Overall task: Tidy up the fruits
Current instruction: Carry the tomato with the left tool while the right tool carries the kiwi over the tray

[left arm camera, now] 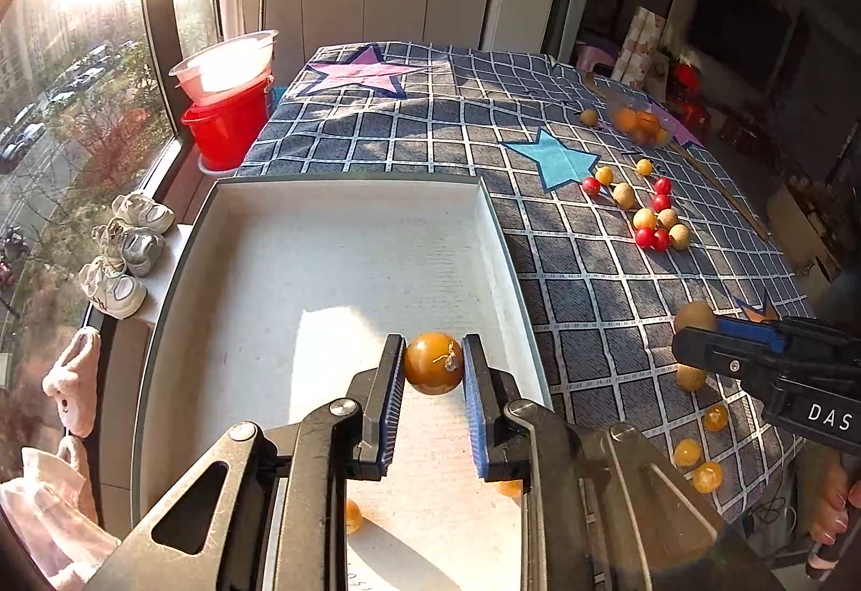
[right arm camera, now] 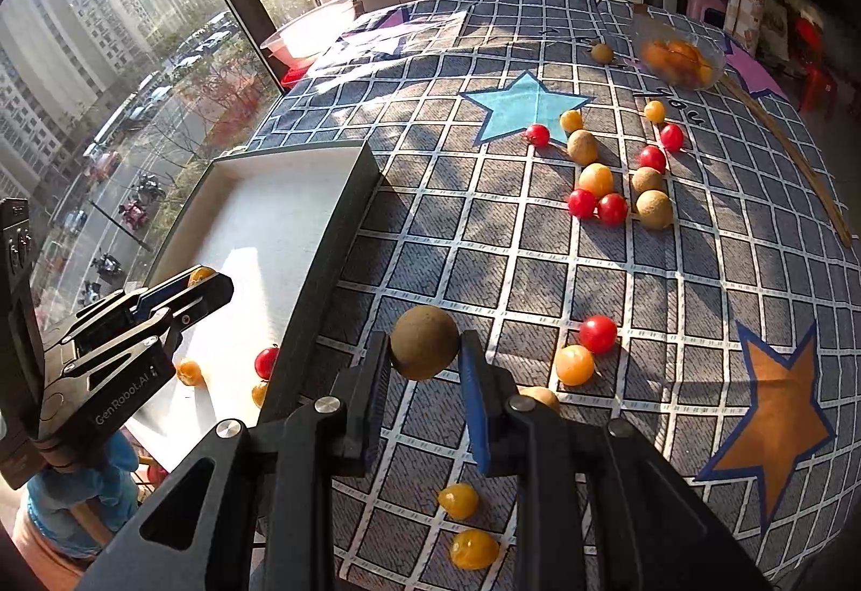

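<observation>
My left gripper [left arm camera: 433, 365] is shut on a yellow-orange cherry tomato [left arm camera: 433, 363] and holds it above the white tray [left arm camera: 350, 236]; it also shows in the right wrist view [right arm camera: 202, 281]. My right gripper [right arm camera: 425, 349] is shut on a brown longan [right arm camera: 424, 342] above the cloth, just right of the tray's wall [right arm camera: 333, 246]; it shows in the left wrist view [left arm camera: 694, 338]. In the tray lie a red tomato [right arm camera: 266, 361] and orange ones [right arm camera: 189, 372]. Loose red, orange and brown fruits [right arm camera: 613, 182] lie scattered on the cloth.
The table has a blue checked cloth [right arm camera: 484, 241] with stars. A clear bowl of orange fruits [right arm camera: 680, 58] stands at the far right, beside a wooden stick [right arm camera: 791, 155]. A window, shoes [left arm camera: 126, 246] and a red bucket [left arm camera: 228, 128] are left of the table.
</observation>
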The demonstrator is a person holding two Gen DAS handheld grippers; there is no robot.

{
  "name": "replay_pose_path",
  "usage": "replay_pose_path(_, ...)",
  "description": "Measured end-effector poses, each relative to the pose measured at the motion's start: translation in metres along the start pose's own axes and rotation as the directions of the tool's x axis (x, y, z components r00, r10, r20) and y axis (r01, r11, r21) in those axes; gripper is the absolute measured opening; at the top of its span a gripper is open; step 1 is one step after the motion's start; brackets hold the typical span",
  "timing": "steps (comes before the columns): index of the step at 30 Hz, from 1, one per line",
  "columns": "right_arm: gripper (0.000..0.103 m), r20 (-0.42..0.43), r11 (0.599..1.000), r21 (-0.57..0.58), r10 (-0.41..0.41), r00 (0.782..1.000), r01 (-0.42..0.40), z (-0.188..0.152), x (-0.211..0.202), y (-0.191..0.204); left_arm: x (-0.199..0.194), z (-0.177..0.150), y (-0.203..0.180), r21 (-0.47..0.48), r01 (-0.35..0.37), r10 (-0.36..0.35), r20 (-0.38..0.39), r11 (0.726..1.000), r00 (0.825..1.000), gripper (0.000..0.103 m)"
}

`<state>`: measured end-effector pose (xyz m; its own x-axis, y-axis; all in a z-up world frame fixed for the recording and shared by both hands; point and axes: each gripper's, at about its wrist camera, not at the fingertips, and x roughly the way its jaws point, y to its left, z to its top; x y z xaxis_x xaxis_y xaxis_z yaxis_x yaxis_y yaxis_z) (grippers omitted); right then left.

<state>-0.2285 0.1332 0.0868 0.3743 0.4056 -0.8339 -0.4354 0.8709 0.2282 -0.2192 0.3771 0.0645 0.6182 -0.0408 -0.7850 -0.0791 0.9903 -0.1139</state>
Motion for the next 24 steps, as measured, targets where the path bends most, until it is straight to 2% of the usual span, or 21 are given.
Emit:
replay_pose_path(5,0.028,-0.026,0.997,-0.064,0.04,0.999,-0.042,0.008,0.019,0.046,-0.003,-0.008,0.039,-0.062,-0.043,0.043,0.002,0.997,0.999,0.022)
replay_pose_path(11,0.028,-0.069,0.991,-0.12,0.057,0.996,-0.065,0.018,0.05,0.087,0.011,-0.018,0.067,-0.112,-0.096,0.09,-0.055,0.989,0.994,0.022)
replay_pose_path(16,0.028,-0.103,0.99,-0.13,0.044,0.994,-0.057,0.022,0.072,0.099,0.025,-0.025,0.074,-0.124,-0.129,0.116,-0.111,0.984,0.987,0.022)
replay_pose_path(24,0.028,-0.157,0.99,-0.141,0.007,0.988,-0.029,0.026,0.101,0.101,0.028,-0.029,0.069,-0.083,-0.154,0.144,-0.117,0.985,0.983,0.022)
